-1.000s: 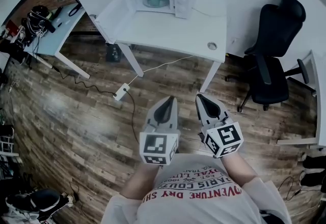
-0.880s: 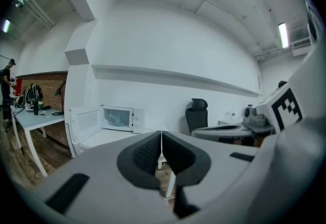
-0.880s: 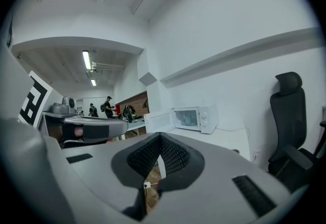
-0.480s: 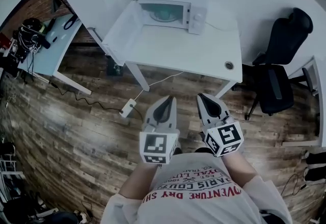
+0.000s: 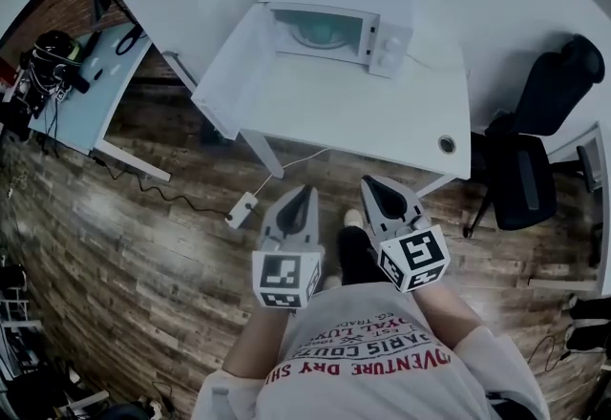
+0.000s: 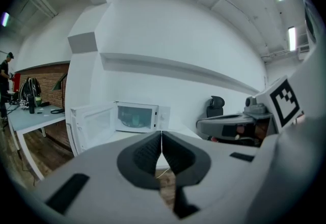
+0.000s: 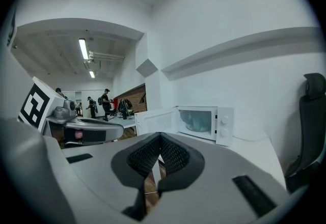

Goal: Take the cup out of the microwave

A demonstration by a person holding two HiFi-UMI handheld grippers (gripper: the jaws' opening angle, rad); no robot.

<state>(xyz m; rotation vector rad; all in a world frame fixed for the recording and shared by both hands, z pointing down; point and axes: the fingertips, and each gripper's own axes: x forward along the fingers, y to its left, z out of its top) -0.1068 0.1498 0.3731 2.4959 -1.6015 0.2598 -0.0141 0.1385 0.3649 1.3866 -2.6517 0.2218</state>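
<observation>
Only the shirt (image 5: pixel 374 366) print reads, partly "VENTURE DRY"; left gripper (image 5: pixel 306 192) and right gripper (image 5: pixel 368 183) both clench empty, facing the microwave (image 5: pixel 334 25).

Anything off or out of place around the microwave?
Nothing stands out. The microwave sits on the table, door wide open, teal cup inside; no spill shows. A power strip lies on the floor beneath.
</observation>
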